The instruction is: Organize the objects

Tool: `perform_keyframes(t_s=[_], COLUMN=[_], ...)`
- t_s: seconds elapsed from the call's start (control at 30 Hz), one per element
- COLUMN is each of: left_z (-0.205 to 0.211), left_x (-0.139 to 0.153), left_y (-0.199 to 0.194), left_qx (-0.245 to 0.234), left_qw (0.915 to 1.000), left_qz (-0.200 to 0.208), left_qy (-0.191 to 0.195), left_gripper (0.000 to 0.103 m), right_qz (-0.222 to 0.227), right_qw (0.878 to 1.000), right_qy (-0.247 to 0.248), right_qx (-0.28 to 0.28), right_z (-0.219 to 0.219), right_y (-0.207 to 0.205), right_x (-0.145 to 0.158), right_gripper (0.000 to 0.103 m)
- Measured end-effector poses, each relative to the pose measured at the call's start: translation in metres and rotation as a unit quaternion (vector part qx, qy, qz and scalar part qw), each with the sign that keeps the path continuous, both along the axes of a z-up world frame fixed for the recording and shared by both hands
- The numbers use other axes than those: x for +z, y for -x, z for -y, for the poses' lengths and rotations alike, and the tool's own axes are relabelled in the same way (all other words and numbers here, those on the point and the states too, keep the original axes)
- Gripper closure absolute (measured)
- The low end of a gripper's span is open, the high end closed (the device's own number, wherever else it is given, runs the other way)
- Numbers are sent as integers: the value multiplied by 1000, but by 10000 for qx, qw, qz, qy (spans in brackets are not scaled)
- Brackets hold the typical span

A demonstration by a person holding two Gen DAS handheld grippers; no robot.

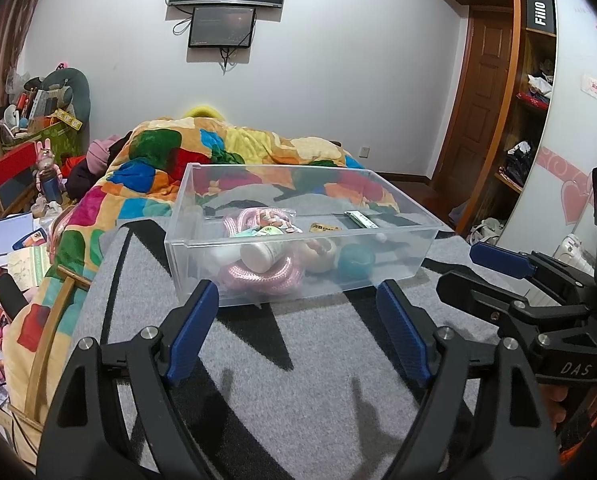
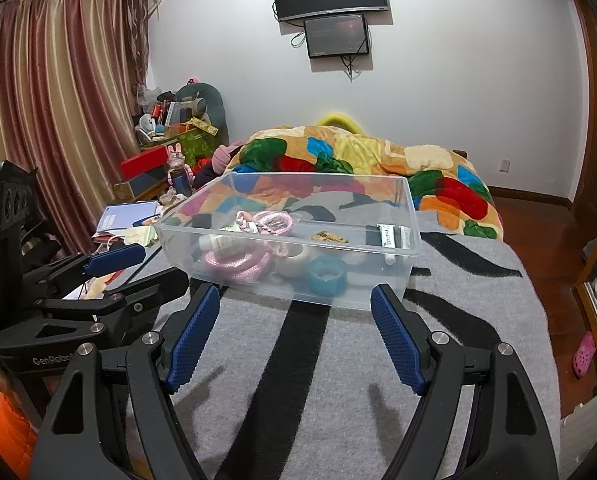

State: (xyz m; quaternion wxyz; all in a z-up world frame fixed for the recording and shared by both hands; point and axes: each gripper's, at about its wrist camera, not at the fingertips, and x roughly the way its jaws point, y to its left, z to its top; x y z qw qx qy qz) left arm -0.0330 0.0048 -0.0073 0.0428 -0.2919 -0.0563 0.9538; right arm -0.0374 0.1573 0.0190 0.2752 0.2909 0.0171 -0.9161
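Note:
A clear plastic bin [image 1: 202, 240] [image 2: 412, 216] stands on the grey and black blanket [image 1: 298, 380] [image 2: 458, 340]. Inside lie a pink rope [image 1: 266, 276] [image 2: 238, 264], a white bottle [image 1: 264, 254] [image 2: 222, 245], a cream tape roll [image 1: 320, 256] [image 2: 294, 260], a teal tape roll [image 1: 356, 262] [image 2: 328, 276], a small tan card [image 1: 325, 227] [image 2: 329, 237] and a silver tube [image 1: 360, 219] [image 2: 390, 236]. My left gripper [image 1: 298, 332] is open and empty just short of the bin. My right gripper [image 2: 296, 336] is open and empty, also just short of the bin; it shows at the right in the left wrist view [image 1: 482, 268].
A colourful quilt [image 1: 158, 168] [image 2: 338, 156] is bunched up behind the bin. Piled clutter and papers [image 1: 14, 240] [image 2: 126, 220] sit to the left of the bed. A wardrobe [image 1: 530, 120] stands at the right. Curtains [image 2: 58, 100] hang at the left.

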Motion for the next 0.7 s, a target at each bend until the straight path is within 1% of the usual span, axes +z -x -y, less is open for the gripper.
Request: perform_keyframes(t_s=[0.1,0.27,0.7], left_z=[0,-1,0], left_x=[0,2,0], left_y=[0,-2,-2], left_qx=[-2,-2,9], left_qw=[10000,10000,10000], left_qz=[7,-45,-18], left_qy=[-23,-30,-42], left_gripper=[20,14,13], right_qz=[9,12,56], right_qw=[10000,10000,10000], right_qy=[8,11,27], right_qx=[-10,-7,-33], right_z=[-1,-1,-3], right_y=[0,0,-1], right_x=[0,0,-3], right_gripper=[28,28,28])
